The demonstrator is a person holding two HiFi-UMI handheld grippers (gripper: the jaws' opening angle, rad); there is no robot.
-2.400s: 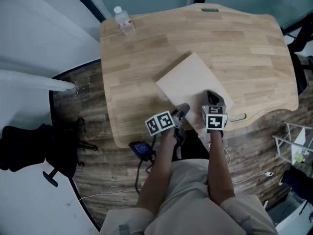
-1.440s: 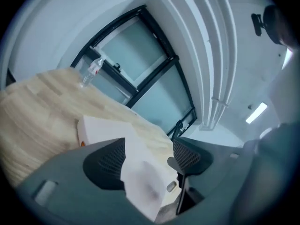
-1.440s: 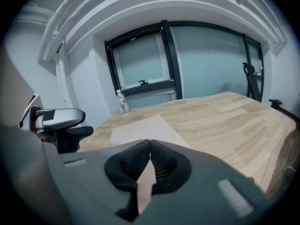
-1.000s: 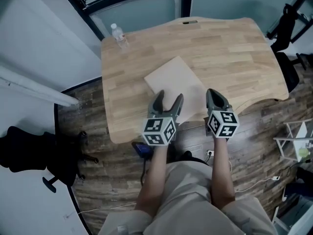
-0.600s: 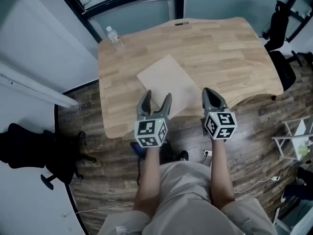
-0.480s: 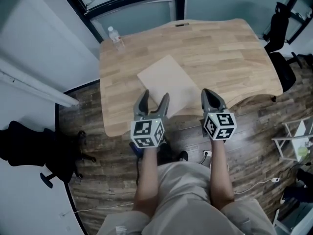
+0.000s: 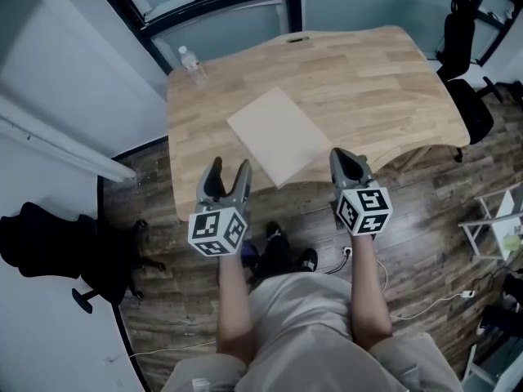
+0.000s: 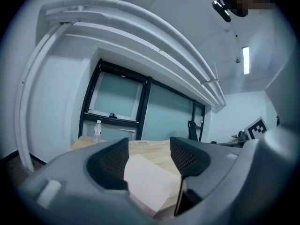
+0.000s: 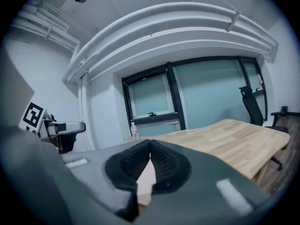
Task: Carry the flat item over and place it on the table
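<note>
Flat item [image 7: 278,135], a pale thin board, is laid flat on the wooden surface [image 7: 384,80], in its near-left part, turned diagonal, with one corner close to the near edge. It is touched by neither tool. Left tool [image 7: 229,167] is held by the surface's near-left corner, apart from the board. Its jaws are spread and have just been closing a little, with nothing clamped between them. In the left gripper view the board is only seen past the gap, lying on the surface. Right tool [image 7: 341,155] is held at the near edge, just right of the board's near corner, with jaws brought together at the tips and nothing gripped. A water bottle [image 7: 194,62] is stood upright at the far-left corner.
</note>
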